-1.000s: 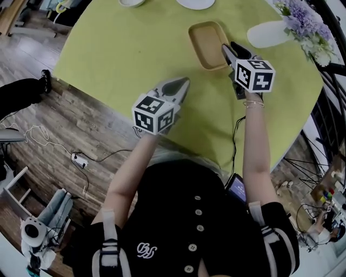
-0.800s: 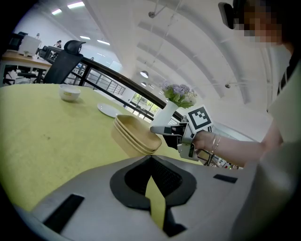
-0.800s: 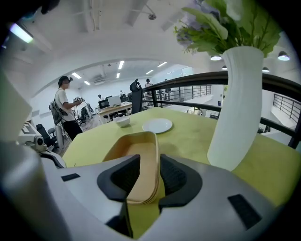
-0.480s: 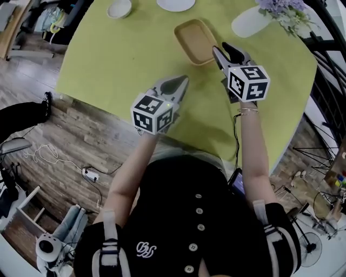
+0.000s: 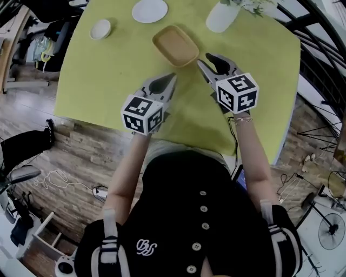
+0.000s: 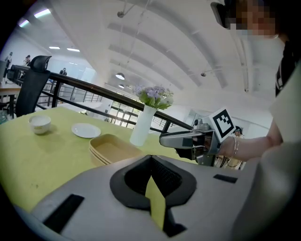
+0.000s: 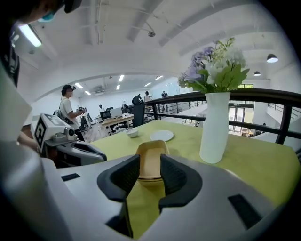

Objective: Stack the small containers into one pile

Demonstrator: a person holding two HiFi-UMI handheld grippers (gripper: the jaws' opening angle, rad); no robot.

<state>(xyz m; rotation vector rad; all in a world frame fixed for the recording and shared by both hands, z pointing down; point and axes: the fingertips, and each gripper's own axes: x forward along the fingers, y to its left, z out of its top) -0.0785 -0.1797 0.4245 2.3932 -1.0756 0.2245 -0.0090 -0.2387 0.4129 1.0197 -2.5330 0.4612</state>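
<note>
A nested stack of shallow tan containers (image 5: 175, 46) rests on the green tablecloth, its layered rims showing in the left gripper view (image 6: 113, 150). My left gripper (image 5: 171, 79) hovers short of the stack's near-left side, jaws shut and empty (image 6: 150, 158). To the stack's right is my right gripper (image 5: 210, 60), a little apart from it. Its jaws are open with nothing between them (image 7: 150, 164), and the stack (image 7: 152, 149) shows beyond the gap. Each gripper view shows the other gripper: the right one (image 6: 163, 140) and the left one (image 7: 101, 156).
Behind the stack stand a white vase of flowers (image 5: 223, 16), a white plate (image 5: 150, 10) and a small white bowl (image 5: 100, 28). The table's near edge (image 5: 178, 142) runs just below the grippers. A black railing (image 5: 311, 32) lies along the right.
The right gripper has drawn back from the stack's right rim, and both grippers have risen. The head view has shifted, bringing the plate, bowl and vase into frame.
</note>
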